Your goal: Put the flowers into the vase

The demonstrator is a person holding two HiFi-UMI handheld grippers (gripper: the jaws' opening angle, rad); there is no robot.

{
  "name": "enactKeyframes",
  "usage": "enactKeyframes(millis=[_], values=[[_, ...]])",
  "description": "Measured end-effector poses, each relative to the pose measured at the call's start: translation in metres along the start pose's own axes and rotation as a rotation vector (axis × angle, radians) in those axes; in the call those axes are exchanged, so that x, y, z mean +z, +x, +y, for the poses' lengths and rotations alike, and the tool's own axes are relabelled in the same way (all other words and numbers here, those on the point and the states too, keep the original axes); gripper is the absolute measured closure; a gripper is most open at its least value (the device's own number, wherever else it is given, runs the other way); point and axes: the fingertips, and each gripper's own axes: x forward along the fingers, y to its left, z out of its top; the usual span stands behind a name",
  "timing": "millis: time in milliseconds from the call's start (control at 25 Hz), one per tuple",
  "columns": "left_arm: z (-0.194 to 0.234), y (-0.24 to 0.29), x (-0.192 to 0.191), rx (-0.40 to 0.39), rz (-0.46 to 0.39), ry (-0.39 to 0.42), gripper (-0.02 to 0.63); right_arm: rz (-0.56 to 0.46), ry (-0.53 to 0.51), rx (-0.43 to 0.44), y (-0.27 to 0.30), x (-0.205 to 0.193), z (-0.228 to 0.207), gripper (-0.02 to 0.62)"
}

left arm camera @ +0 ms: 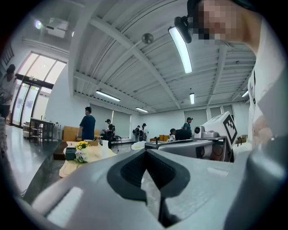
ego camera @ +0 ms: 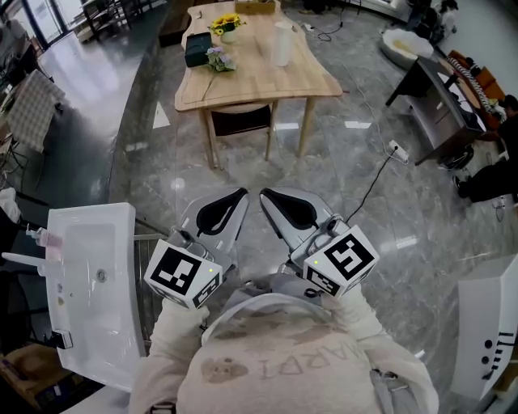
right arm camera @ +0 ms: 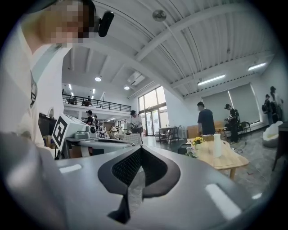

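The person is standing on the grey marble floor well apart from the wooden table [ego camera: 312, 79], holding both tools in close against the chest. The left gripper [ego camera: 225, 212] and the right gripper [ego camera: 285, 209] are pointing forward side by side. In each gripper's own view the 2 jaws are pressing tip to tip, with only floor showing through the padded hollow between them, so neither is carrying anything.

The loose pale flowers [ego camera: 217, 60] are lying on the table's left part, just beside a dark box [ego camera: 197, 48]. A small bunch of yellow flowers [ego camera: 227, 23] is sitting upright behind them. The white vase [ego camera: 281, 44] is standing upright to their right, apart from both. The task looks to me as though it is not yet begun.

From here I would be worrying about 3 things. The vase is tall and narrow, so a gripper nudging its side could be tipping it over. The stems look thin, and jaws closing off-centre could be letting them slip or crushing them. A cable [ego camera: 372, 184] is trailing across the floor to the right of the walking line, which could be snagging a foot.
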Motion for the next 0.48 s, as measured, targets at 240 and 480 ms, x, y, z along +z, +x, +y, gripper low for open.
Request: enactKeyframes(millis=[240,480], values=[[0.003,-0.006,-0.008,-0.006,-0.003,0.001,0.606,0.0,0.003,-0.027,-0.005,-0.004,0.005,0.567],[0.017,0.005,-0.01,-0.012,-0.001,-0.002,0.606,-0.006,0.052,-0.022,0.004,-0.007,-0.012,0.532]])
